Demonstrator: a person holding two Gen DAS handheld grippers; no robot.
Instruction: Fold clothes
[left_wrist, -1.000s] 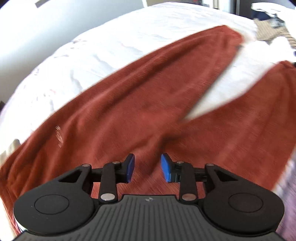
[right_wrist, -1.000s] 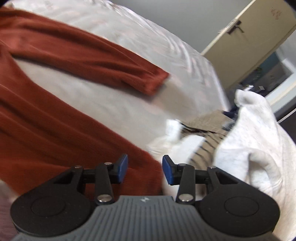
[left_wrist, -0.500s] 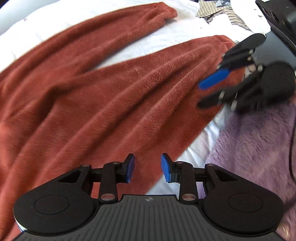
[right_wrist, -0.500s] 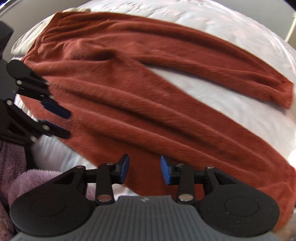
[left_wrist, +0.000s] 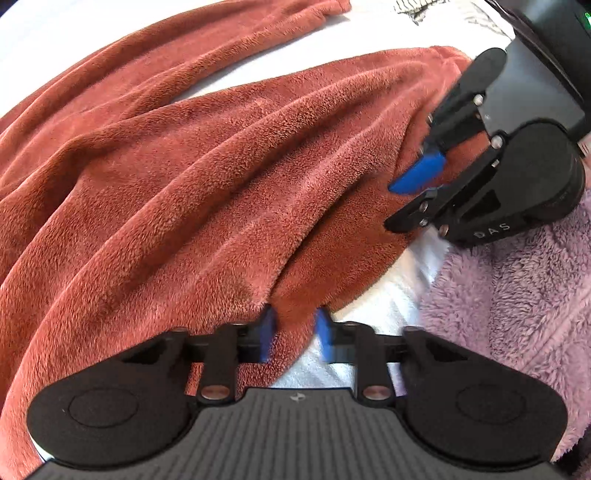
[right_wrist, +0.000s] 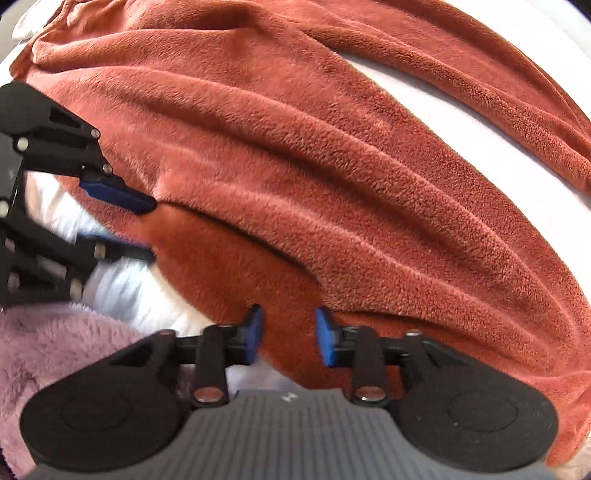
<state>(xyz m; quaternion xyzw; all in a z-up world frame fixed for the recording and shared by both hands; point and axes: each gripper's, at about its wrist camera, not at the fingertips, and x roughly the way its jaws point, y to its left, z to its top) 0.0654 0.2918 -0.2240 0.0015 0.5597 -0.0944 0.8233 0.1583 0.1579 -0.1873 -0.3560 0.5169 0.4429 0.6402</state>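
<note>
Underneath, white bedding (left_wrist: 384, 299) carries rust fleece (left_wrist: 207, 177) beside lilac plush (left_wrist: 517, 295).

Count: 1 rust fleece garment (left_wrist: 207, 177), 1 lilac fuzzy blanket (left_wrist: 517, 295), 1 striped cloth (left_wrist: 417, 9), 2 tongs: left (left_wrist: 293, 334), right (right_wrist: 288, 338).

Rust fleece garment (left_wrist: 207, 192) on white bedding (left_wrist: 373, 306) — both tools (left_wrist: 293, 334) (left_wrist: 410, 206) open at its edge.

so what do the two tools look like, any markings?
Both match: the left tool and right tool have black linkage arms with silver pivot screws, blue pads, round black side housings and a ribbed grey body. "DAS" lettering is embossed on the right tool's housing.
</note>
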